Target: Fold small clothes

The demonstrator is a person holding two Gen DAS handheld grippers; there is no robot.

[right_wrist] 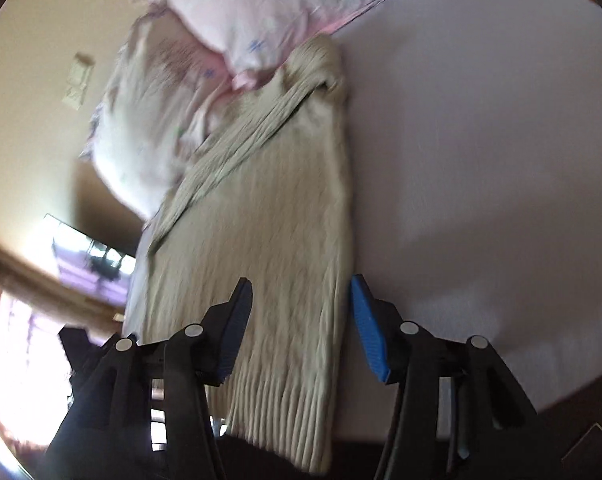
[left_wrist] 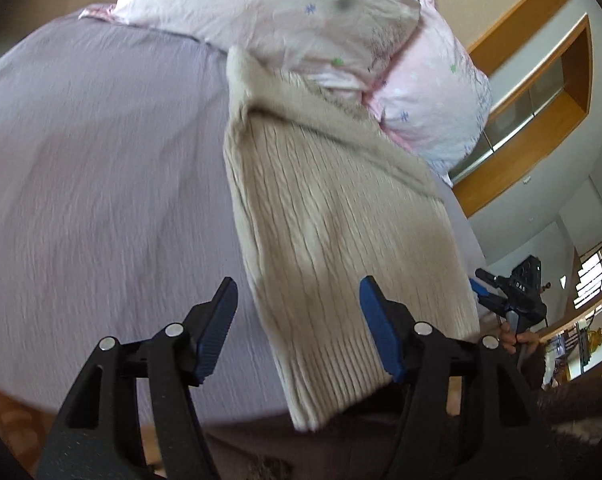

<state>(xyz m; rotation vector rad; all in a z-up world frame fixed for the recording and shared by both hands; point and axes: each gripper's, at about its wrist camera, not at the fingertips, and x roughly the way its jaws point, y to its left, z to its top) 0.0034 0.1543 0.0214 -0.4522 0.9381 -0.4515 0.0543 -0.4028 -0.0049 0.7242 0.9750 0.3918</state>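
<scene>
A beige ribbed knit sweater (left_wrist: 333, 216) lies folded lengthwise in a long strip on the lilac bed sheet (left_wrist: 101, 168), its ribbed hem hanging over the near edge. My left gripper (left_wrist: 299, 292) is open and empty, its jaws standing over the sweater's lower part. In the right wrist view the same sweater (right_wrist: 269, 216) runs from the hem up to a bunched collar. My right gripper (right_wrist: 301, 292) is open and empty above the hem. The right gripper also shows in the left wrist view (left_wrist: 509, 292), beside the sweater's right edge.
Pink and white floral pillows (left_wrist: 301, 20) lie at the sweater's far end; they also show in the right wrist view (right_wrist: 237, 20). A wooden-framed headboard shelf (left_wrist: 541, 92) stands at the right. The sheet (right_wrist: 481, 160) stretches to the sweater's right.
</scene>
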